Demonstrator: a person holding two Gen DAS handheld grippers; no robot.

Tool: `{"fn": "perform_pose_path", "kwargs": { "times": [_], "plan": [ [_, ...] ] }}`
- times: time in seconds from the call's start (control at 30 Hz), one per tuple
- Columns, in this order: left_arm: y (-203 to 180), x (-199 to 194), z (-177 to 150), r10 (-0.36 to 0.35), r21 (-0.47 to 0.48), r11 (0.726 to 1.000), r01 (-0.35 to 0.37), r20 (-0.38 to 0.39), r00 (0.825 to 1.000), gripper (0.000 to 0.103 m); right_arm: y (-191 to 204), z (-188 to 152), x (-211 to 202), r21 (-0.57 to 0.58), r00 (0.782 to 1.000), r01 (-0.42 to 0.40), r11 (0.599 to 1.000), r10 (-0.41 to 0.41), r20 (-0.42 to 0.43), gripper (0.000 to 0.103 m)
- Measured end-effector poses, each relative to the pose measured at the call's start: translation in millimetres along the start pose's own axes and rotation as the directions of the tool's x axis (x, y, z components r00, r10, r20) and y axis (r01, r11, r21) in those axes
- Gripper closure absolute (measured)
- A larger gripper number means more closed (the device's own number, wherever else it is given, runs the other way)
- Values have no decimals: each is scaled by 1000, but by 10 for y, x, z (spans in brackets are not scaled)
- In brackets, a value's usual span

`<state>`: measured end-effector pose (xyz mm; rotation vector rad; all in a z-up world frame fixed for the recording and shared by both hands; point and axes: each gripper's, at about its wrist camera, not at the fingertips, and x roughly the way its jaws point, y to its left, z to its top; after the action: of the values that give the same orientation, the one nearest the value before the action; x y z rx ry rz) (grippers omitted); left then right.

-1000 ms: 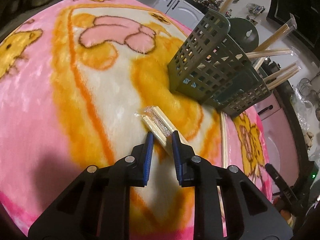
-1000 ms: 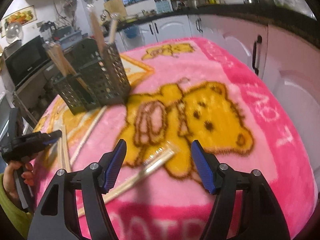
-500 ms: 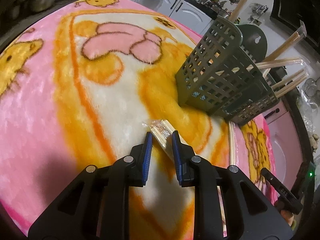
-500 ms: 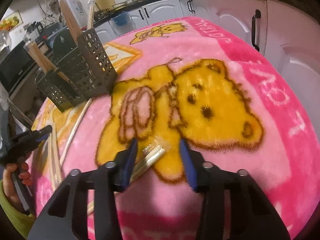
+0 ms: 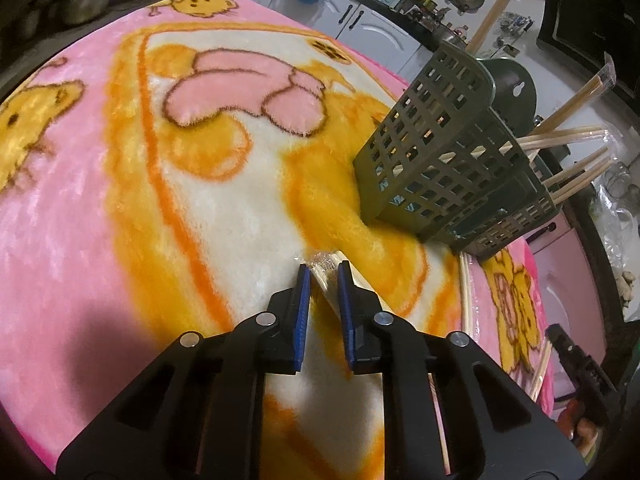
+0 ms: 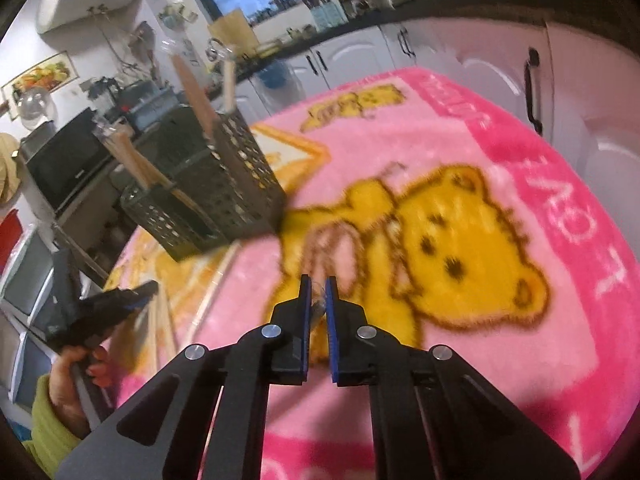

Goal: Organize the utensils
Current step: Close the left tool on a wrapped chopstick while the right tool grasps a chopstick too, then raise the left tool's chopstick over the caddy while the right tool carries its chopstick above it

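Note:
A green slotted utensil holder (image 5: 444,160) stands on the pink cartoon blanket (image 5: 120,200) with several wrapped chopstick pairs (image 5: 568,140) in it; it also shows in the right wrist view (image 6: 212,196). My left gripper (image 5: 324,276) is shut on a plastic-wrapped chopstick pair (image 5: 330,266), whose tip pokes out between the blue pads. My right gripper (image 6: 315,286) is shut on another wrapped chopstick pair (image 6: 318,306), of which only a sliver shows between the pads. It is lifted above the blanket (image 6: 500,128).
Loose chopsticks (image 5: 464,292) lie on the blanket right of the left gripper, below the holder. The left gripper and its hand (image 6: 80,320) show at the right wrist view's left edge. White cabinets (image 6: 600,80) and a kitchen counter ring the table.
My right gripper closed from wide open onto the wrapped chopsticks and lifted them toward the holder. My left gripper kept its hold, and the pair now pokes out less beyond its pads.

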<state>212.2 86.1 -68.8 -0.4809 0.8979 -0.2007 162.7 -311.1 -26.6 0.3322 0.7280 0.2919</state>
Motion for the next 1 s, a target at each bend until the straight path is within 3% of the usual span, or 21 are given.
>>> {"fn": "perform_pose_path", "kwargs": {
  "times": [0.33, 0.63, 1.0],
  "plan": [
    [-154, -547, 32, -55, 60, 997, 47, 132, 990, 97, 465, 233, -194, -111, 995, -77, 991, 84, 61, 97],
    [-537, -1064, 142, -123, 169, 982, 83, 244, 962, 100, 1047, 375, -396, -256, 979, -147, 955, 177, 97, 98],
    [-977, -1439, 261, -192, 298, 950, 95, 315, 929, 101, 1416, 519, -730, -354, 956, -174, 919, 244, 163, 98]
  ]
}}
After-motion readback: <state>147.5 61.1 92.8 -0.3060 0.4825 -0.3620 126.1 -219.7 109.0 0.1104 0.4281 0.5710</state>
